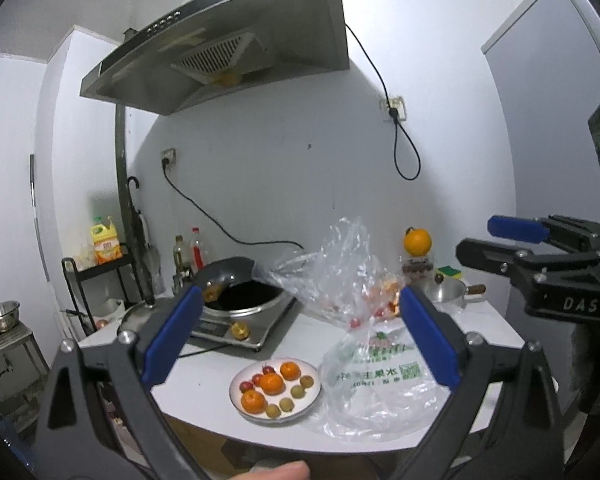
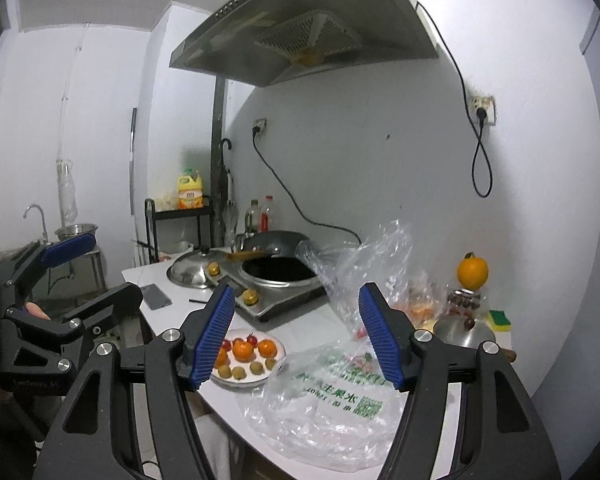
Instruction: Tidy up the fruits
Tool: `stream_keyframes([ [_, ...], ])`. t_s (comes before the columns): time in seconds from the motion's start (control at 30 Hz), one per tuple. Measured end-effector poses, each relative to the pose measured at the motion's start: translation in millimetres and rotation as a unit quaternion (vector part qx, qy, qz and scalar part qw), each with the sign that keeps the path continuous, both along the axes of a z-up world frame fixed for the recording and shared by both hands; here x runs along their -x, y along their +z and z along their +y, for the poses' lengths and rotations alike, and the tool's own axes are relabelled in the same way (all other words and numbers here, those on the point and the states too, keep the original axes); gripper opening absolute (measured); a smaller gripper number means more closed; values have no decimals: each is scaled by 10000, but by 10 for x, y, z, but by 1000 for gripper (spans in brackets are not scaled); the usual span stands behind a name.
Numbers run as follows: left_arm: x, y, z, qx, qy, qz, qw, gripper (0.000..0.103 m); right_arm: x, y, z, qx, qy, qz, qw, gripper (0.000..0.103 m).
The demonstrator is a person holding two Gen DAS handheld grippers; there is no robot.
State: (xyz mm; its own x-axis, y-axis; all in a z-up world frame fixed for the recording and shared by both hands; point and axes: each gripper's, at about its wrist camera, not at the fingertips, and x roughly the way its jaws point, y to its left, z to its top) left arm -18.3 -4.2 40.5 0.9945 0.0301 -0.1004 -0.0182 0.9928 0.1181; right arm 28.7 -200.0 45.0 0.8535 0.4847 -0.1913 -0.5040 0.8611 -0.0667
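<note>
A white plate (image 1: 314, 376) (image 2: 256, 380) near the counter's front edge holds tangerines (image 1: 271, 383), cherry tomatoes and small green-yellow fruits. To its right lies a crumpled clear bag with green print (image 1: 380, 380) (image 2: 332, 400). Behind it stands another clear bag (image 1: 340, 280) (image 2: 380, 272) with orange and red fruit inside. An orange (image 1: 417, 242) (image 2: 472, 272) sits on top of a jar at the back right. My left gripper (image 1: 300, 292) (image 2: 112, 268) hangs wide open above the counter, holding nothing. Beside it my right gripper (image 2: 296, 288) (image 1: 476, 238) is also open and empty.
A dark wok (image 1: 244, 296) (image 2: 280, 268) sits on an induction cooker at the back left, with a steel lid (image 2: 196, 270) and a phone (image 2: 156, 295) further left. A small steel pot (image 1: 448, 292) and sponge are at the back right. A range hood (image 1: 220, 52) hangs overhead.
</note>
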Motion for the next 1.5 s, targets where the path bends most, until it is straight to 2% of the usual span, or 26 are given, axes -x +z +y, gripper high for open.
stream_keyframes([
  [0.33,-15,69,-13,-15,22,-129,9999,100,30,101,-55,-6,-22,-143,9999,69],
  [1.5,-18,46,-36,183,49,-246,9995,100,-66,35,-105,15,-85,16,10000,69],
])
